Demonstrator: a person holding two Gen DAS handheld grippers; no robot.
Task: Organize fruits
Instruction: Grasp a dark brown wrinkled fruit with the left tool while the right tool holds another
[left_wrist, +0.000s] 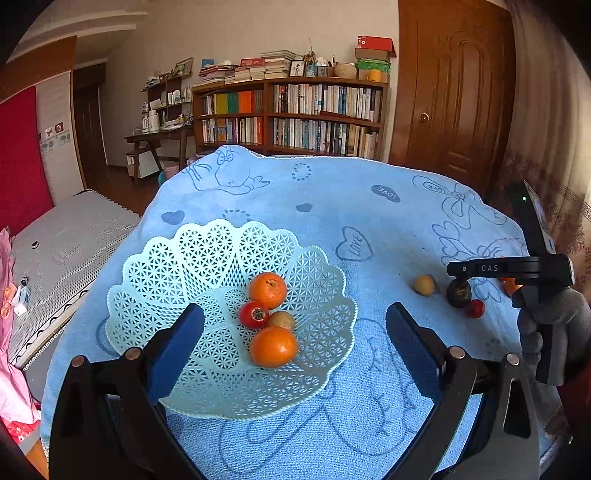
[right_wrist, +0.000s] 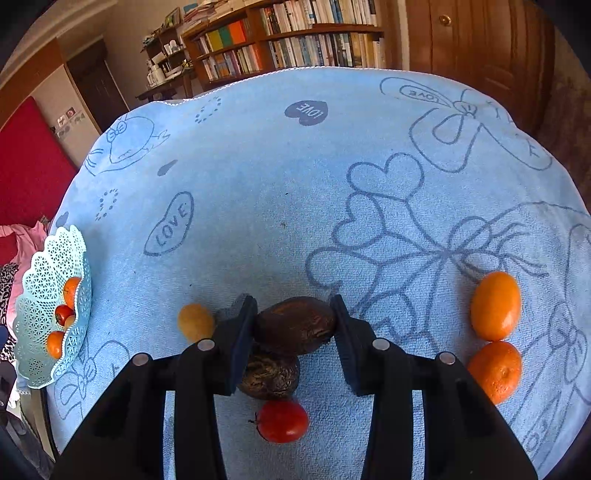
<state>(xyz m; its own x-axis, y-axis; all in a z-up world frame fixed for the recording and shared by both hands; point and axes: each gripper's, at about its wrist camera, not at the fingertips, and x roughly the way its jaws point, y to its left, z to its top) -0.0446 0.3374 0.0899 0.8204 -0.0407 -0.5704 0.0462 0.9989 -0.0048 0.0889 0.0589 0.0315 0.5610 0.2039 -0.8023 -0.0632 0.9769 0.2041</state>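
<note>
A pale mint plastic basket (left_wrist: 207, 266), scalloped at the rim and pierced all over with a lattice of small holes, sits toward the left edge of a desk covered by a fluffy light-blue towel (left_wrist: 332, 206) printed with hearts, bows and the word LOVE. Inside the basket lie four fruits, clustered and touching: a dimpled orange (left_wrist: 267, 290) at the back, a glossy red fruit (left_wrist: 253, 314) with a dried calyx, a small tan round fruit (left_wrist: 281, 319), and a second orange (left_wrist: 273, 347) nearest the camera. The left gripper (left_wrist: 295, 332) hovers over the basket, its blue-padded fingers (left_wrist: 177, 343) spread wide and holding nothing. Toward the right side of the desk, the right gripper (right_wrist: 294, 325) has its fingers (right_wrist: 242, 332) pinching a dark brown, wrinkled, egg-shaped fruit (right_wrist: 295, 325), one pad against each end. Just beneath it lies a second brown wrinkled fruit (right_wrist: 269, 376), and nearer the front edge a smooth red fruit (right_wrist: 282, 421). A small yellow-tan oval fruit (right_wrist: 195, 322) rests on the towel just left of the fingers. Near the right edge two more oranges touch, an oval one (right_wrist: 496, 305) behind a rounder one (right_wrist: 495, 371). A gloved hand (left_wrist: 554, 325) grips the right gripper's handle.
</note>
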